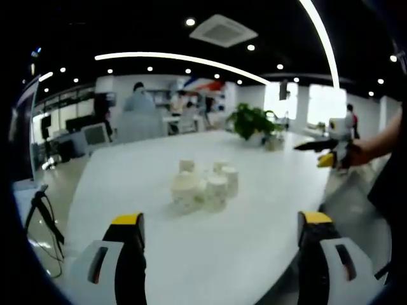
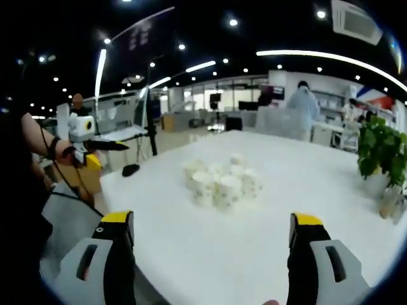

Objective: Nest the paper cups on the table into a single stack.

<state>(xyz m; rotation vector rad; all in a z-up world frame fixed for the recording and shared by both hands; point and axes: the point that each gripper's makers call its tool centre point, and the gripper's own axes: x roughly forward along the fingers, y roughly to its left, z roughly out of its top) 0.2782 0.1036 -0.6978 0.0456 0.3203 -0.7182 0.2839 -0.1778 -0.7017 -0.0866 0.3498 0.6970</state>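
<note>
The cups (image 1: pixel 202 185) sit in a loose bunch in the middle of the white table (image 1: pixel 241 248), side by side, not stacked yet, so all the nesting looks left to do. The left gripper (image 1: pixel 219 238) is spread wide and holds nothing. The right gripper (image 2: pixel 213 238) is spread wide too, with nothing in it. A plant (image 2: pixel 381 149) stands near the table's edge. Behind is a big office with ceiling lights.

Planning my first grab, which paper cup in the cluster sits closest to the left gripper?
The widest-looking white paper cup at the cluster's front-left edge; the others stand behind or right.
</note>
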